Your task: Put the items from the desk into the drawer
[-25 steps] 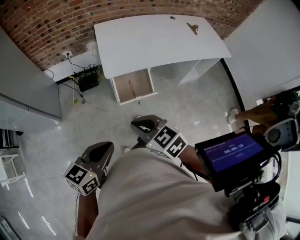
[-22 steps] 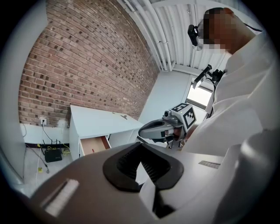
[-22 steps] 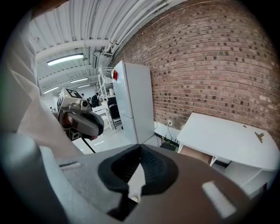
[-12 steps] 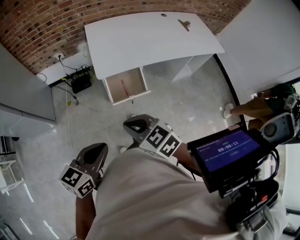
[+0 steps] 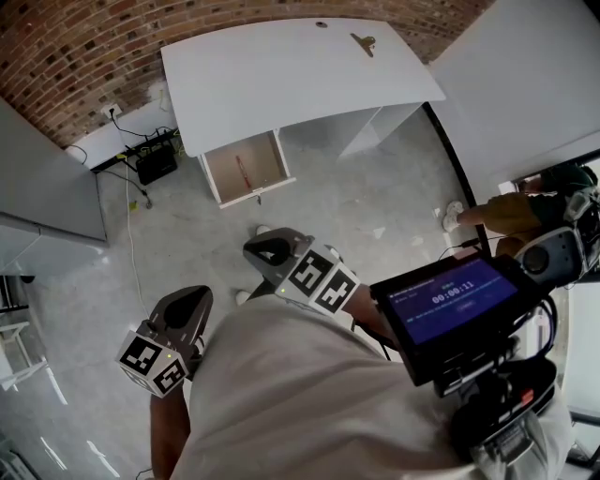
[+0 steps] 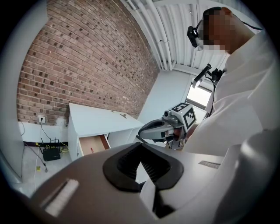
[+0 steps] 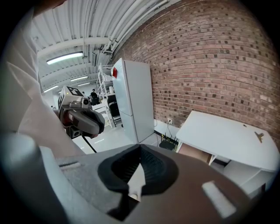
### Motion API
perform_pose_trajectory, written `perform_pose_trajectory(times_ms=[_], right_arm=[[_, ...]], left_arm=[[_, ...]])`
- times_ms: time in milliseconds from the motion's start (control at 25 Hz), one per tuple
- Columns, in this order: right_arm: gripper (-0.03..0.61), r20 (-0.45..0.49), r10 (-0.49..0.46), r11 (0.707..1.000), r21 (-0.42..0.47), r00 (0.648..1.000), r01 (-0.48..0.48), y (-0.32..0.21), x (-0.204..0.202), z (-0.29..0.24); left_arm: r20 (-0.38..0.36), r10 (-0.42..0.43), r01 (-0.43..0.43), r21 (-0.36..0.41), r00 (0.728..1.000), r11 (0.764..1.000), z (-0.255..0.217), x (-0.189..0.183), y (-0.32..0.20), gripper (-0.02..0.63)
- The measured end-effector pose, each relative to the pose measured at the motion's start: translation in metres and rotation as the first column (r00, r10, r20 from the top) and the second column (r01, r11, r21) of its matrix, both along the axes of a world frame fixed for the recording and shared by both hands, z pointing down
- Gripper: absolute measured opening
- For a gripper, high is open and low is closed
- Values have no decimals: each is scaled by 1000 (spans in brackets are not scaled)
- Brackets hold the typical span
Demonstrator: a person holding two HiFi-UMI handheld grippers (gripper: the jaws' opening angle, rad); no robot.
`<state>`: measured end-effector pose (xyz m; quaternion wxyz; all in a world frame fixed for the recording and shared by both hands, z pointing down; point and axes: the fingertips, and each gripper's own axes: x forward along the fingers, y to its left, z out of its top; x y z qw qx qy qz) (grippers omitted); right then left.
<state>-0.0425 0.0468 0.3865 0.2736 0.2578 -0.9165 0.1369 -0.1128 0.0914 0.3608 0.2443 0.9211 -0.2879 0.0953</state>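
A white desk (image 5: 291, 75) stands far ahead against the brick wall. On its top lie a small brown clip-like item (image 5: 364, 42) and a tiny dark item (image 5: 322, 24). The wooden drawer (image 5: 246, 169) under the desk's left end is pulled open, with a thin red item (image 5: 241, 174) inside. My left gripper (image 5: 187, 300) and right gripper (image 5: 264, 249) hang close to my body, well short of the desk. Both are shut with nothing between the jaws. The left gripper view shows the right gripper (image 6: 158, 128), the desk (image 6: 94, 120) and the drawer (image 6: 93, 144). The brown item (image 7: 259, 136) also appears in the right gripper view.
A black router with cables (image 5: 155, 164) sits on the floor left of the desk. A tall grey cabinet (image 5: 47, 187) stands at the left, and a white chair (image 5: 19, 337) is at the far left. A person's arm (image 5: 511, 211) and a screen (image 5: 455, 300) are at the right.
The head view has shifted, so the desk and open drawer now sit further left and higher. Both grippers stay shut near my body, in about the same place.
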Motion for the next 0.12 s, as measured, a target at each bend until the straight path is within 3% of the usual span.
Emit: perform_pose_trajectory(times_ms=[120], right_arm=[[2,-5,2,1000,0,1000,-2,-1,0,1]], left_arm=[[-3,2,-2,-2,1000,1000,2,-1,1,8]])
